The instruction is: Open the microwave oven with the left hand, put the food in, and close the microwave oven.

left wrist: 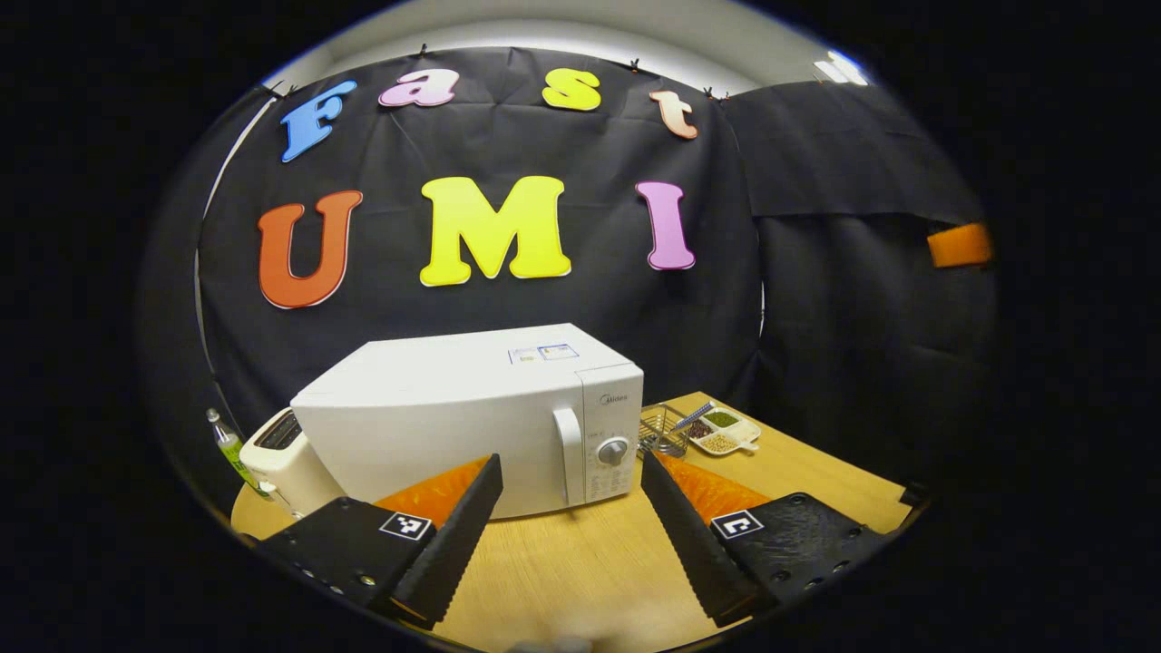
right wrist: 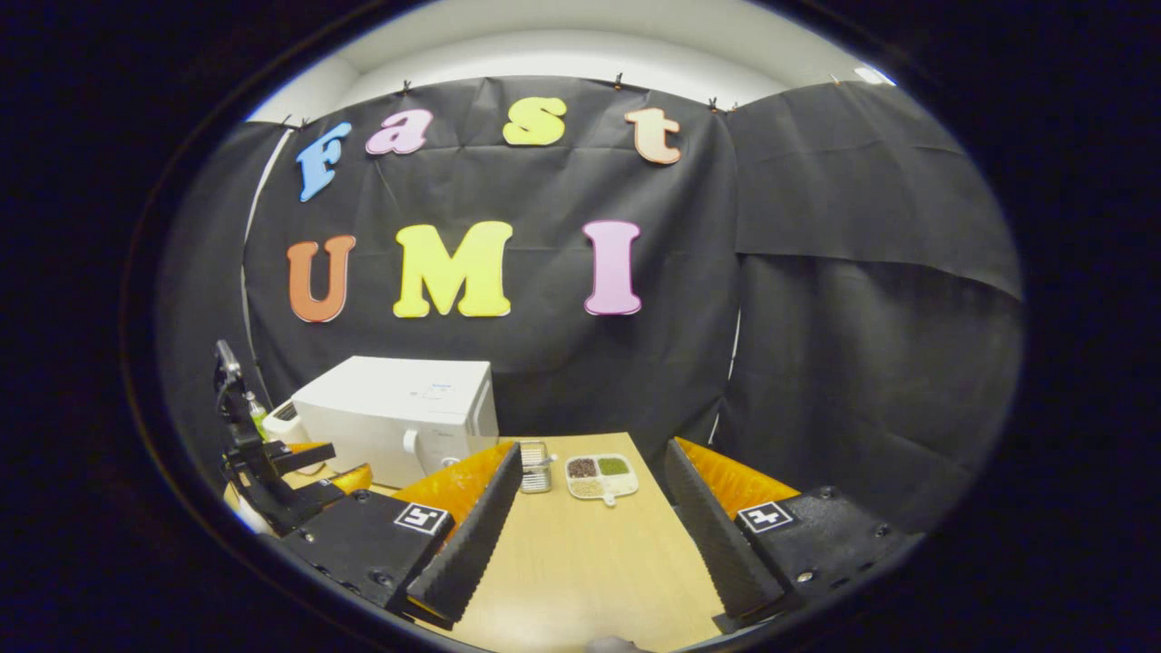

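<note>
In the left gripper view, the left gripper (left wrist: 570, 508) hovered above the wooden tabletop (left wrist: 580, 571) with its jaws spread wide and nothing between them. The white microwave oven (left wrist: 472, 413) stood just ahead, at about 12 o'clock from the jaws, and its door was closed. The vertical door handle (left wrist: 570, 453) and a round knob (left wrist: 613, 451) were on its front, near the right end. A white toaster (left wrist: 286, 458) stood beside the microwave at 9 o'clock, and a small bottle with a green label (left wrist: 229, 447) was just behind the toaster. At 2 o'clock from the jaws lay a white divided dish of food (left wrist: 726, 431), and a small wire basket (left wrist: 662, 431) was next to it on the side of the microwave.

In the right gripper view, the right gripper (right wrist: 594, 508) was also held above the tabletop (right wrist: 580, 562), jaws wide open and holding nothing. The divided dish of food (right wrist: 600, 477) lay at 12 o'clock between the fingers, farther off, with the wire basket (right wrist: 535, 478) just beside it. The microwave oven (right wrist: 399, 413) stood at 10 o'clock, and the left gripper (right wrist: 299, 481) appeared in front of it, at the left edge.
</note>
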### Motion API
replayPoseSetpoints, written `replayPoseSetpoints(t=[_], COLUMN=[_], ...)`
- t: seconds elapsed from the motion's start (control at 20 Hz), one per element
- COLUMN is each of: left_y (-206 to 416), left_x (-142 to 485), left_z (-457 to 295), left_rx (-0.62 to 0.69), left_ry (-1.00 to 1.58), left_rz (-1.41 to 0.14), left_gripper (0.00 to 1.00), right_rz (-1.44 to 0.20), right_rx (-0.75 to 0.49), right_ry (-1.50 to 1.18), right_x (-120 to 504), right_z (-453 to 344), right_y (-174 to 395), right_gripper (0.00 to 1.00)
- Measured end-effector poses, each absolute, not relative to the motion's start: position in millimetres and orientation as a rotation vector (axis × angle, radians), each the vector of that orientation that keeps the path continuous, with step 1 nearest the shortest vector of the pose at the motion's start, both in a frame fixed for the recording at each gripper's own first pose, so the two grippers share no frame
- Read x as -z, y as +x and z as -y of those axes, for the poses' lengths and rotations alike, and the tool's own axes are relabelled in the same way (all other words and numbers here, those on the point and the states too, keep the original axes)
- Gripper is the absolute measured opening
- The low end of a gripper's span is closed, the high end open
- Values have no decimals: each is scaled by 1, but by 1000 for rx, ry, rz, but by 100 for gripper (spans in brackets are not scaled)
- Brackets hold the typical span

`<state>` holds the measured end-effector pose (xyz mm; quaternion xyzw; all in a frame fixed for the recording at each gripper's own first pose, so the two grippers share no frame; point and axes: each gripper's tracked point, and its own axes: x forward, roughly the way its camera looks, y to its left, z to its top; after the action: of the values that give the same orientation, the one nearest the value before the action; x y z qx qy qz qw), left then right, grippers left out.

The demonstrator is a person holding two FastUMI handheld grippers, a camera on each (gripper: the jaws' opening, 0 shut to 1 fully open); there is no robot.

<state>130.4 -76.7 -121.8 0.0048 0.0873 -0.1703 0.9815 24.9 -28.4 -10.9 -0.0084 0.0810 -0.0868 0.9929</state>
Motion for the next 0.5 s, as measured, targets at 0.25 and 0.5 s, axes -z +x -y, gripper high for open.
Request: replayPoseSetpoints(t=[0.25,0.5], left_y=[108,81], left_x=[59,18], left_z=[45,12], left_rx=[288,232], left_ry=[5,-3], left_rz=[-75,-19], left_gripper=[96,96], right_rz=[-120,-83], right_rx=[139,113], right_ry=[-9,-18], right_x=[0,-10], right_z=[-1,-19], right_y=[25,25], right_gripper=[92,100])
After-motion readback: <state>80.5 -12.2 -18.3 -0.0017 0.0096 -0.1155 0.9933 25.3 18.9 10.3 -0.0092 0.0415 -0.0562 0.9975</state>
